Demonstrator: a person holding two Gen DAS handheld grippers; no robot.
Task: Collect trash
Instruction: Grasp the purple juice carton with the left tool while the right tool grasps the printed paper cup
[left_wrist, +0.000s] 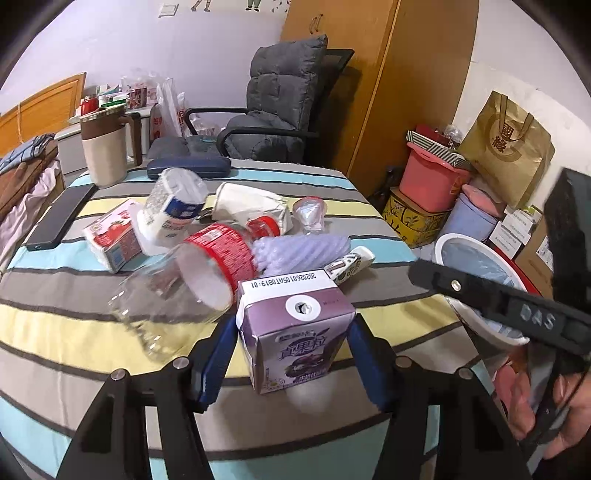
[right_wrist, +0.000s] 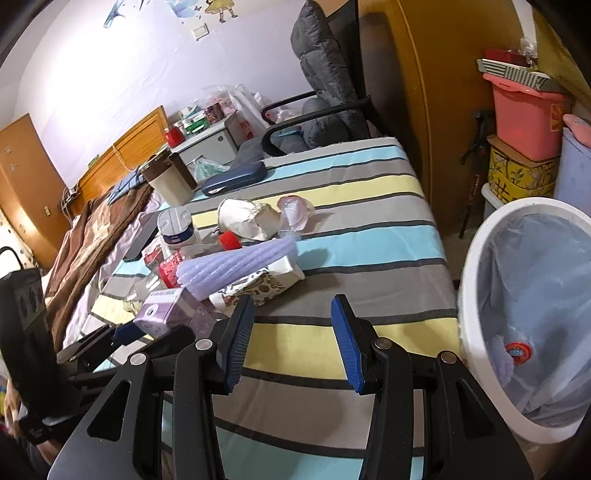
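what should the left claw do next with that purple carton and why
Probably close on the purple carton. The left claw already straddles it, a blue pad on each side, but the pads seem not to press on it yet. The carton still sits on the striped cloth, and the white bin stands open past the table's edge, so a firm grip should come before any lift.

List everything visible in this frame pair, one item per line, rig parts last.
purple carton: 1, between left tool pads
clear bottles: 2, red and blue labels, table middle
red carton: 1, table left
paper cup: 1, white, crushed
foam sleeve: 1, lilac, by bottles
jug: 1, beige-brown, far corner
phone: 1, black, left edge
bin: 1, white, lined, right of table
left tool: pads beside carton
right tool: open, empty
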